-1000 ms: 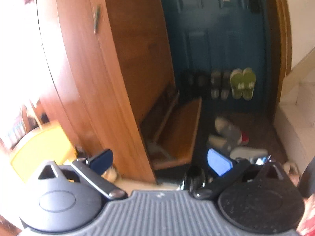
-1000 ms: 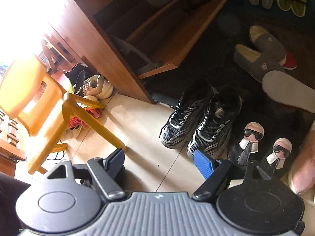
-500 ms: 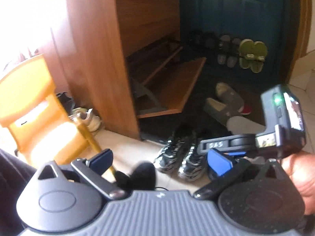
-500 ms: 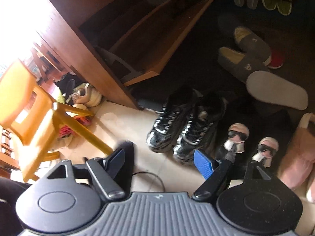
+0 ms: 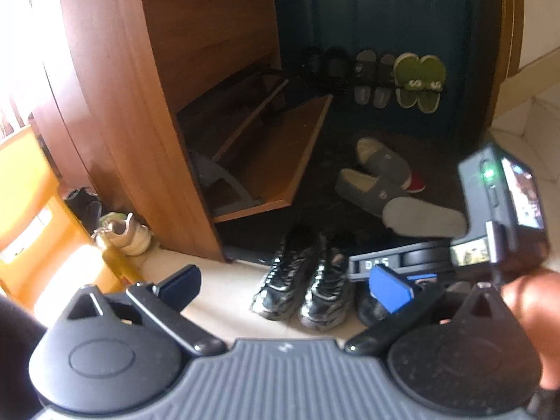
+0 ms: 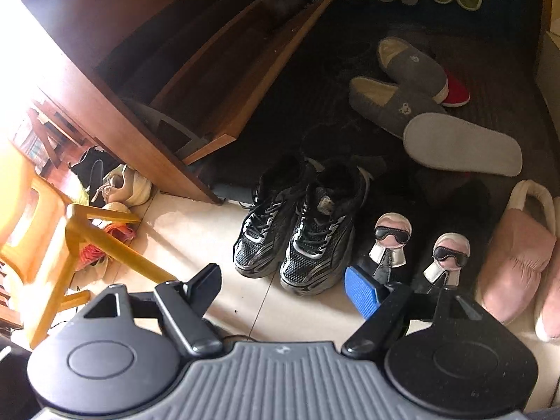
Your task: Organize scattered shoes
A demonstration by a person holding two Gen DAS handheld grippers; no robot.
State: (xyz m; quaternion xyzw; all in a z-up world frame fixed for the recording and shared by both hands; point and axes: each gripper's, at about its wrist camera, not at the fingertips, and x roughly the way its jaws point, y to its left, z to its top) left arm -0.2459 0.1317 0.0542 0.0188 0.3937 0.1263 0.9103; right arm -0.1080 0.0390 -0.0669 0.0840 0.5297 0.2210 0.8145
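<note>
A pair of black sneakers (image 6: 297, 224) stands side by side on the pale floor, just beyond my open right gripper (image 6: 285, 285), which holds nothing. To their right sit two black slippers with sunglasses faces (image 6: 390, 241), then pink slippers (image 6: 514, 248). Grey slip-ons (image 6: 399, 105) and an upturned grey sole (image 6: 462, 145) lie on the dark mat. In the left wrist view my left gripper (image 5: 285, 288) is open and empty above the same sneakers (image 5: 304, 276). The right gripper's body (image 5: 500, 210) and a hand fill that view's right side.
A wooden shoe cabinet (image 5: 168, 105) stands left with its lower flap (image 5: 280, 154) tilted open. A yellow chair (image 6: 52, 241) and several loose shoes (image 6: 126, 185) crowd the left. Green frog slippers (image 5: 420, 80) and grey sandals hang on the dark door.
The left gripper has dropped and tipped down, so the sneakers and the right gripper's body came into its view. The right gripper drifted slightly; the sneakers now sit more central ahead of it.
</note>
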